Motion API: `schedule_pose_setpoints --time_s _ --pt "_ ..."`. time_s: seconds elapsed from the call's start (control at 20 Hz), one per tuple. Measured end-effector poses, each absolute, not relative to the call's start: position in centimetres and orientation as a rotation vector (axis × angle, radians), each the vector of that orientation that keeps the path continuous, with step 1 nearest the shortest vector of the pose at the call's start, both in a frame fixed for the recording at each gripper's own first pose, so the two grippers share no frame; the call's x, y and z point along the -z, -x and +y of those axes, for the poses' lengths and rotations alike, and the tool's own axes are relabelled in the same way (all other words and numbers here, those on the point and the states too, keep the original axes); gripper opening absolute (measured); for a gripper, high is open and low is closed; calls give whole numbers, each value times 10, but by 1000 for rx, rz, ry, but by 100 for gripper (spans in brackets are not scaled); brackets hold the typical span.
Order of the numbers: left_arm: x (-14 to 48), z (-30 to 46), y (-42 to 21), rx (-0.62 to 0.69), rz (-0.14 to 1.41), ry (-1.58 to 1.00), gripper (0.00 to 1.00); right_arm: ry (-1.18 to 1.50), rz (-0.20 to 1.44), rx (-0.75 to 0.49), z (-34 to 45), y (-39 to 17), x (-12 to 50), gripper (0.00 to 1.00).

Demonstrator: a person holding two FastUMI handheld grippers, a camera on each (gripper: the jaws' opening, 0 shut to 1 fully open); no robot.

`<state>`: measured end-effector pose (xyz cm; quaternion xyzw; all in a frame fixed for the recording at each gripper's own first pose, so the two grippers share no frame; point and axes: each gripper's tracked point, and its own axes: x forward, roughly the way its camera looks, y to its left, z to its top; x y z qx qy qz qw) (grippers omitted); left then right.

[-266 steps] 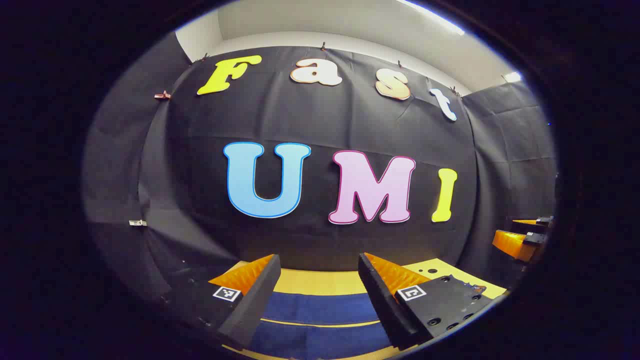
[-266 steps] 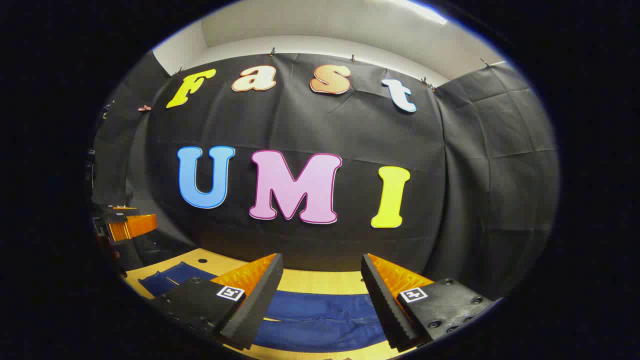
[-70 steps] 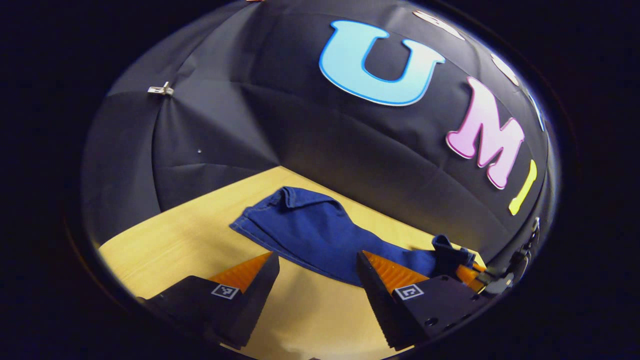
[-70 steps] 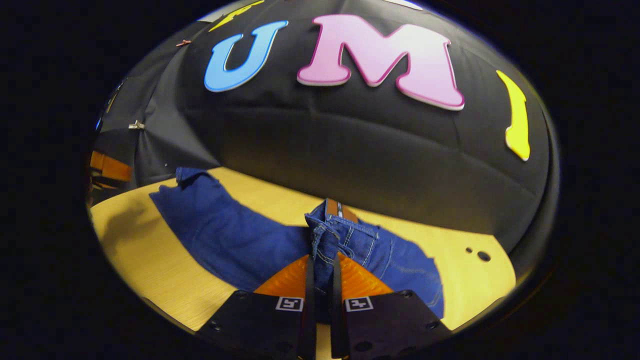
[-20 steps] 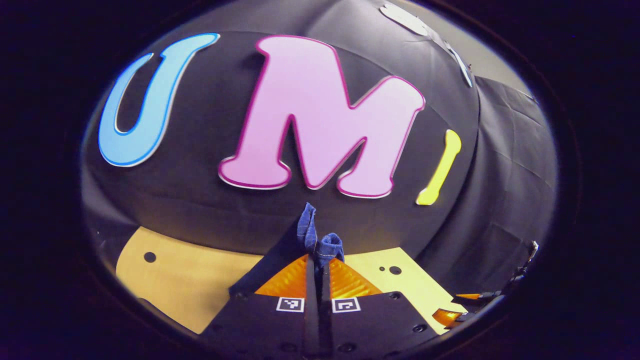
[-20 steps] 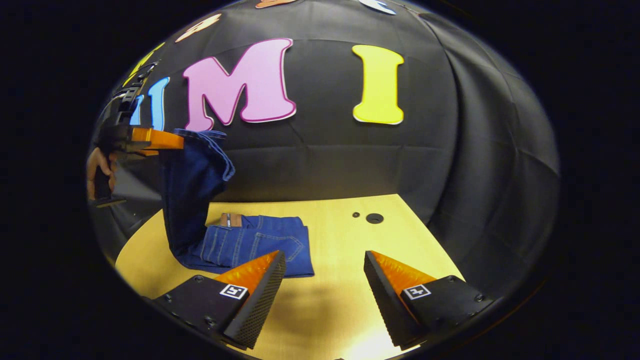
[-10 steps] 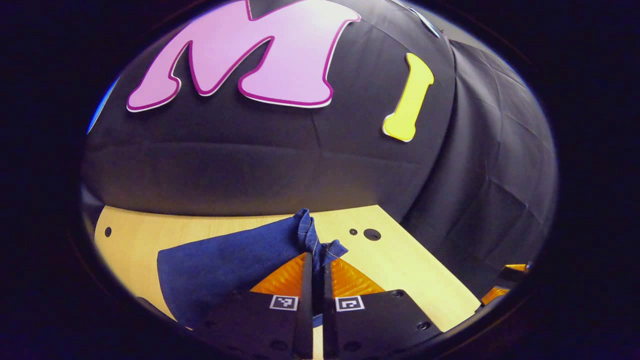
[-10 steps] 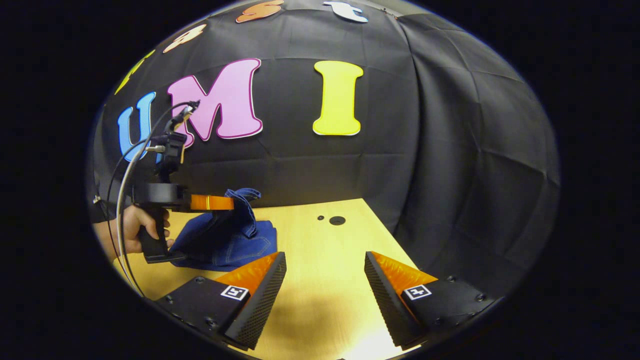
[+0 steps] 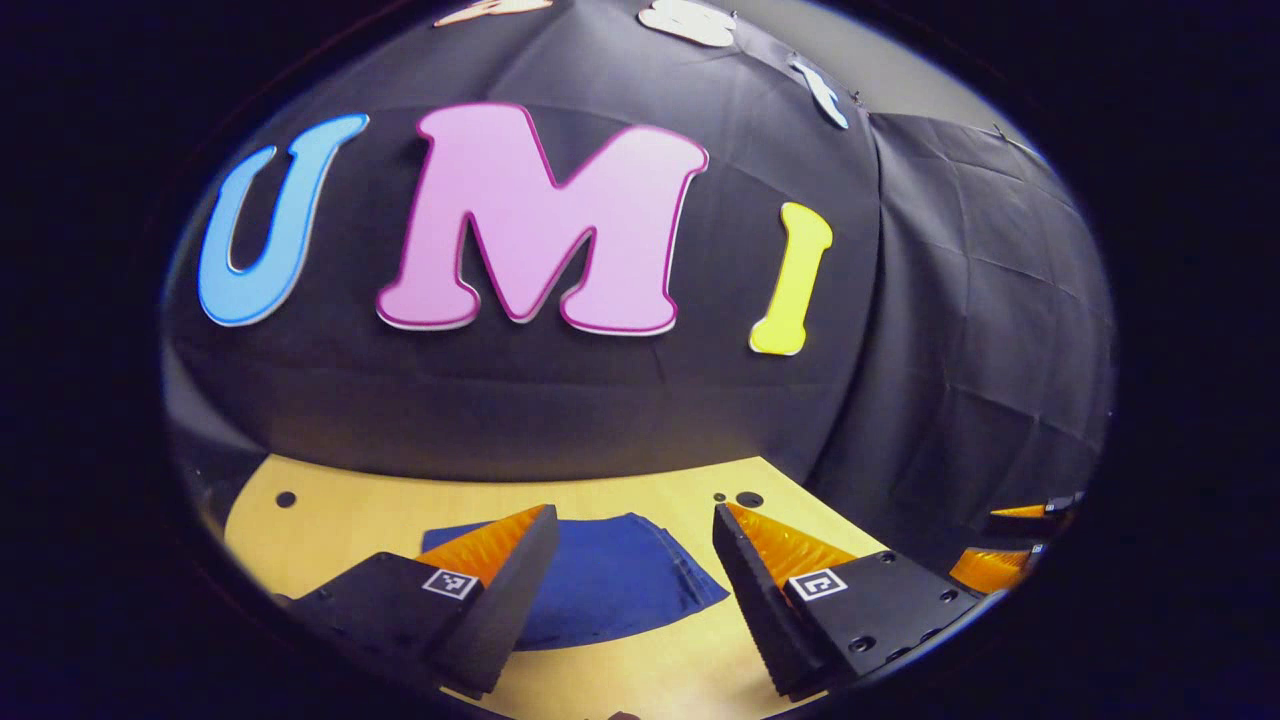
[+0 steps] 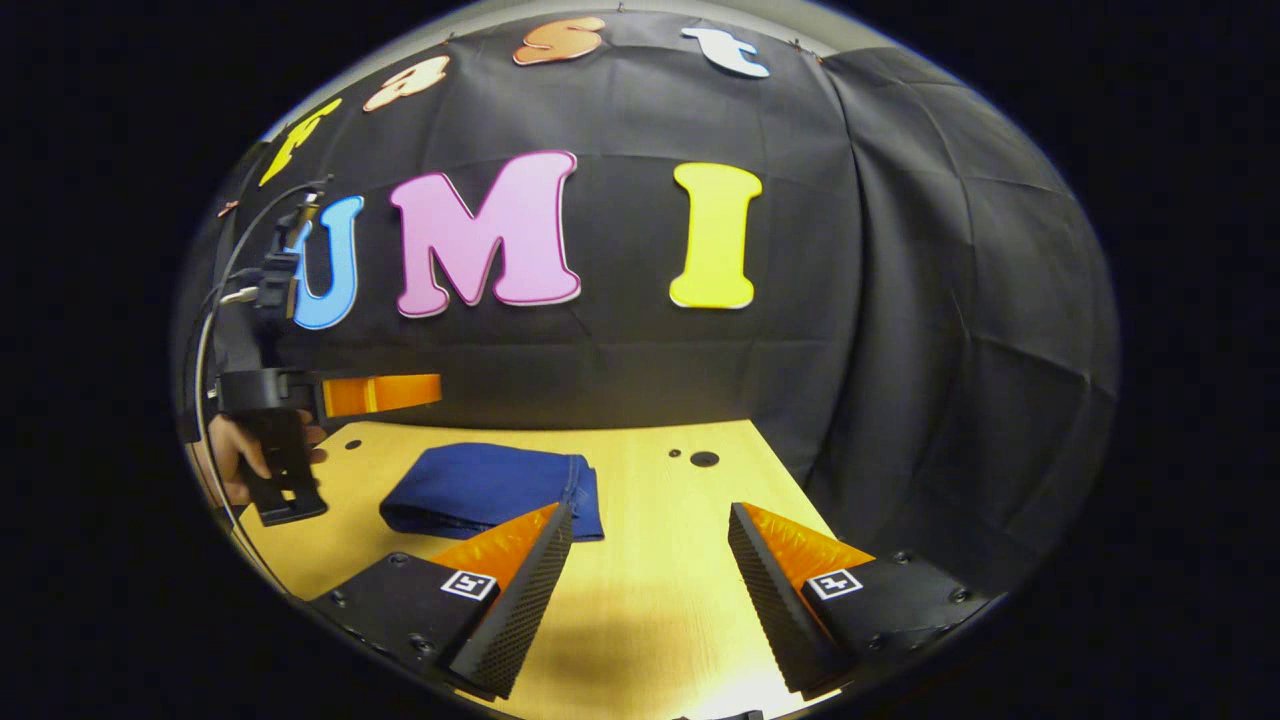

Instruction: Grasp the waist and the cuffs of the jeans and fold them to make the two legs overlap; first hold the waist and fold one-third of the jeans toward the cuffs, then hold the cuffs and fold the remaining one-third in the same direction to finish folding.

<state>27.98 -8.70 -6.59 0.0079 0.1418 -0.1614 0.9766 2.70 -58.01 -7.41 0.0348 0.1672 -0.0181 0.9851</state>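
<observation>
On the tabletop (image 10: 650, 600) just ahead of both wide-open, empty claws (image 9: 632, 560) (image 10: 650, 560), the folded jeans (image 10: 480, 490) look soft, heavyish denim, best pinched at a thick folded edge.

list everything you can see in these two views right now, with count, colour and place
jeans: one pair, dark blue, folded into a flat bundle on the table, nothing holding it
table: one, light wood, under the jeans, small round holes near its far edge
booth wall: black cloth, behind and right of the table
cable: one, running up from the left gripper, at the left edge of the right gripper view
left gripper: fingers apart, above the near edge of the jeans
right gripper: fingers apart, over bare table right of the jeans
hand: one, around the left gripper's handle
</observation>
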Motion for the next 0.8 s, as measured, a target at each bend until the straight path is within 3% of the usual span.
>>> schedule_pose_setpoints --time_s 0.25,0.35,0.55,0.75,0.8 --pt "-15 -10 -188 165 157 -17 96 -37 209 -20 -539 0 -3 96" --pt "-49 20 -129 150 129 14 96 1 104 -55 -512 25 -61 95" --pt "-73 60 -69 120 106 37 96 -33 29 -74 -482 66 -113 96" --pt "-82 91 -35 85 79 42 96 -9 8 -100 -462 93 -126 99" --pt "-82 97 -26 79 84 43 96 -4 12 -103 -460 98 -122 96"
